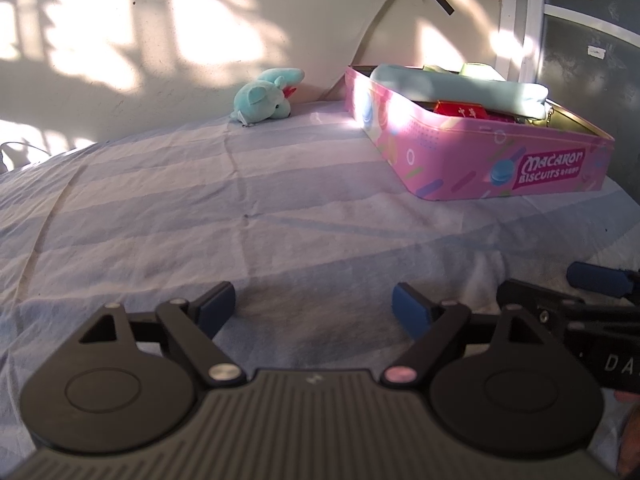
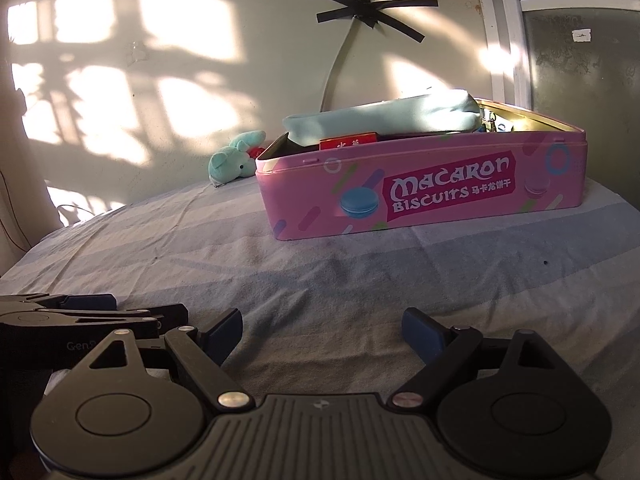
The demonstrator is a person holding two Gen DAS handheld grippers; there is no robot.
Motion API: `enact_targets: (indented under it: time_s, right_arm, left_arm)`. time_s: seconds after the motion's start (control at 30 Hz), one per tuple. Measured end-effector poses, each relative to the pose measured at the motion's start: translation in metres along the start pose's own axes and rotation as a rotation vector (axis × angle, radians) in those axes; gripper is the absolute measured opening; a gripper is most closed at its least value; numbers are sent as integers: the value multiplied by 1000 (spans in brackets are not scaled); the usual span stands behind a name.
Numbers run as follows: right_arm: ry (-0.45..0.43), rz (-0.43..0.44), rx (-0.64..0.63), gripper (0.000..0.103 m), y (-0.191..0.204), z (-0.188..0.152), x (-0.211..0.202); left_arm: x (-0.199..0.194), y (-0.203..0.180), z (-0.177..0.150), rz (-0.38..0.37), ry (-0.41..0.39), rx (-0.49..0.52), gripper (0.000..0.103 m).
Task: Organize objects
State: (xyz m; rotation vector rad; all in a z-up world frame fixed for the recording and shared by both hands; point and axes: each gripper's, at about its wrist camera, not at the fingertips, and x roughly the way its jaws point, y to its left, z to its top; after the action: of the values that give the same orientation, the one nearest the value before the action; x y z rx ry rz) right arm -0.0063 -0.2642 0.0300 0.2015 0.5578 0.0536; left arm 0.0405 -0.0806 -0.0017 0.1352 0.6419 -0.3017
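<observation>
Biscuit tin (image 2: 420, 196): pink, rectangular, lid off, printed "Macaron Biscuits" with macaron pictures and pastel streaks; it stands on the far right part of the striped sheet (image 1: 280, 208), near the wall.
Tin contents: a pale mint pouch (image 2: 380, 122) lies lengthwise across the top, rising above the rim; under its near end a red packet (image 2: 348, 142) with white characters shows; at the far right end a small metal clasp and other bits that I cannot identify.
Plush toy (image 1: 266, 98): a mint-green stuffed animal with a red patch by its mouth, lying on its side at the far edge of the sheet against the wall, just left of the tin and apart from it.
Left gripper (image 1: 314, 310): low over the near part of the sheet, blue-padded fingers (image 1: 218, 308) spread wide, nothing between them, touching none of the objects.
Right gripper (image 2: 322, 336): just beside the left one, on its right; fingers (image 2: 420, 332) also spread wide and holding nothing; well apart from the tin.
Wall (image 1: 160, 40): cream, dappled with sunlight and shadow; black tape strips (image 2: 372, 12) crossed over a cable that drops behind the tin.
</observation>
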Motion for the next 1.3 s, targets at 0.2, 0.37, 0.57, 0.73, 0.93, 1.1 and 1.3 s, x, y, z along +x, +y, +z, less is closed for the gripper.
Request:
enact_targets:
  time_s: [0.2, 0.37, 0.57, 0.73, 0.93, 1.1, 1.3]
  right_arm:
    - [46, 79, -15, 86, 19, 8, 10]
    - [80, 121, -52, 83, 40, 15, 23]
    - [98, 145, -102, 81, 63, 23, 38]
    - [114, 158, -127, 79, 80, 27, 51]
    - [118, 158, -184, 79, 100, 31, 65]
    - [125, 154, -214, 78, 112, 38, 83]
    - [127, 138, -240, 79, 127, 47, 107]
  left_arm:
    - [-8, 23, 9, 45, -34, -20, 87]
    - [-7, 56, 17, 100, -36, -73, 87]
    - [-1, 86, 24, 164, -45, -86, 87]
    - [9, 107, 29, 191, -37, -98, 87]
    - [24, 131, 36, 220, -26, -120, 87]
    - [39, 150, 38, 234, -3, -168, 87]
    - [48, 168, 41, 219, 10, -233, 87]
